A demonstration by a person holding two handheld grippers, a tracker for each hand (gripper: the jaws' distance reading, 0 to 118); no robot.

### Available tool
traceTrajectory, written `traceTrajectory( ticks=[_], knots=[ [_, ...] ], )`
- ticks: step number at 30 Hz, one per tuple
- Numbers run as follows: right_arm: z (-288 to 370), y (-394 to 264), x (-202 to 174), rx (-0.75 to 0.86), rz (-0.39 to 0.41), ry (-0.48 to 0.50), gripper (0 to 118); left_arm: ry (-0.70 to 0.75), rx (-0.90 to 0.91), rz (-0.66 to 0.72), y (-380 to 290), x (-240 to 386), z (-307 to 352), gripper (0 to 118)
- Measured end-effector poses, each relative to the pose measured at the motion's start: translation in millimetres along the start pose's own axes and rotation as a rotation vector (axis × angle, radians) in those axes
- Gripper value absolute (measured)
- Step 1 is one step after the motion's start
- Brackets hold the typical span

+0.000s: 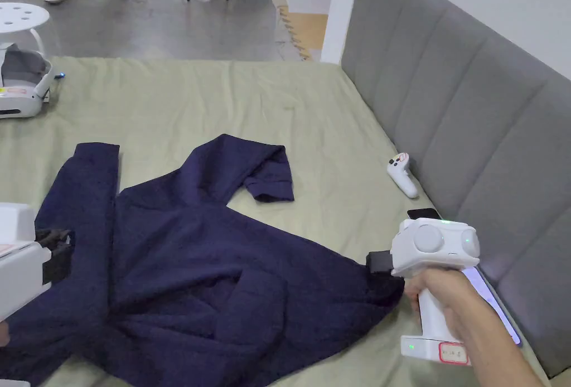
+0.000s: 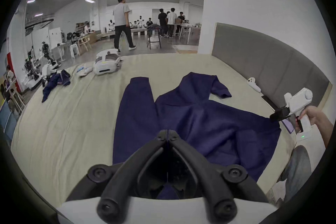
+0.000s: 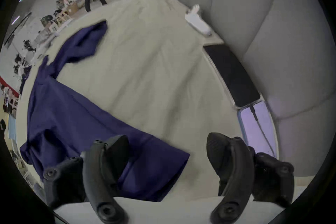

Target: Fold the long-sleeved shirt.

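A navy long-sleeved shirt (image 1: pixel 212 271) lies rumpled on the pale green bed sheet (image 1: pixel 223 98). One sleeve (image 1: pixel 89 193) runs straight up its left side. The other sleeve (image 1: pixel 251 168) bends back on itself. My left gripper (image 1: pixel 58 248) hovers over the straight sleeve; in the left gripper view its jaws meet at the tips (image 2: pixel 168 134), with no cloth seen between them. My right gripper (image 1: pixel 382 262) is at the shirt's right corner (image 3: pixel 174 160), held by a hand. Its jaws stand wide apart (image 3: pixel 167 151), one over the cloth, one over the sheet.
A grey padded headboard (image 1: pixel 474 126) runs along the right. Beside it lie a white controller (image 1: pixel 402 175), a dark phone (image 1: pixel 424 213) and a lit tablet (image 1: pixel 496 299). A white device (image 1: pixel 22 90) and another dark garment (image 2: pixel 56 80) sit far left. A person (image 2: pixel 121 22) walks beyond the bed.
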State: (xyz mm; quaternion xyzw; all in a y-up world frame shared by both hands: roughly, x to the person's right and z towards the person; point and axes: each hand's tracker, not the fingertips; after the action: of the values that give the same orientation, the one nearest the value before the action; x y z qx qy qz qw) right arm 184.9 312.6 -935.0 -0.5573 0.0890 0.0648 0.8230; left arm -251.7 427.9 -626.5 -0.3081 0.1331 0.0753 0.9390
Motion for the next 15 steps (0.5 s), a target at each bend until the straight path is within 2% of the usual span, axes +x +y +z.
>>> traceTrajectory(
  ticks=[3,5,6,14,15],
  knots=[
    [-11,-10,-9,-0.044,-0.024,0.024,83,-0.038,-0.007,0.006,15,2,-22,4],
    [-2,-17,-18,0.002,0.011,-0.014,79,-0.044,-0.016,0.008,26,6,-38,4],
    [-6,-12,-12,-0.015,0.005,0.003,76,-0.052,-0.025,0.005,33,7,-49,4],
    [-4,-15,-26,-0.073,0.018,-0.016,73,-0.097,-0.127,0.000,83,7,-153,4],
    [-2,-15,-26,-0.074,0.037,0.005,67,-0.095,-0.145,-0.009,89,6,-168,4]
  ],
)
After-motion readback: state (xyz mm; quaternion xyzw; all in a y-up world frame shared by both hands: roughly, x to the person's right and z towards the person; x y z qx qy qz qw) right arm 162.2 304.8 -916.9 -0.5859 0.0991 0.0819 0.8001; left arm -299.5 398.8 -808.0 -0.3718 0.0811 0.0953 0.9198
